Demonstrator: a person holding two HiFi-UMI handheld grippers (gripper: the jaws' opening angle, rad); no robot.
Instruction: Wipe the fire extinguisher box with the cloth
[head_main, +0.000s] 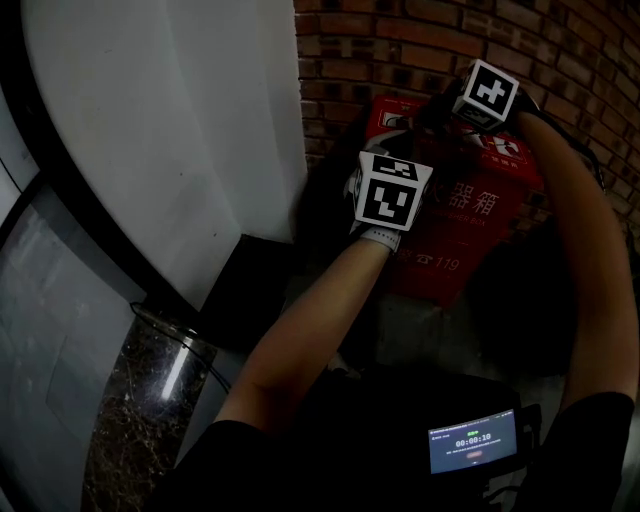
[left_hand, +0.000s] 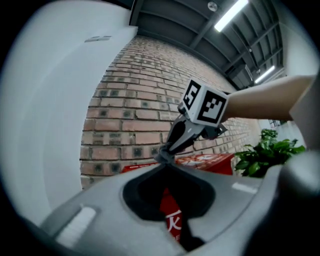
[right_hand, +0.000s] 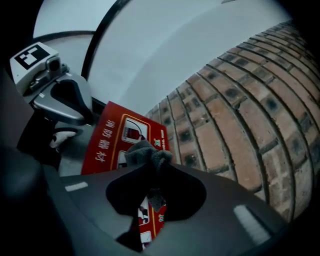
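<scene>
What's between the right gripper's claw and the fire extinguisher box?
A grey cloth, pinched in the claw of the right gripper, sits between it and the red fire extinguisher box. The right gripper view shows this.

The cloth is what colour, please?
The cloth is grey, clearest in the right gripper view.

Soft, napped grey cloth (right_hand: 145, 155) meets the smooth, matt grey plastic of the right hand-held gripper (right_hand: 151, 169). The fire extinguisher box (right_hand: 107, 142) shows a smooth, faintly glossy red face with printed panels. The brick wall (right_hand: 240, 115) is rough and matt. Polished dark stone (head_main: 140, 420) gleams at 7 o'clock in the head view.
</scene>
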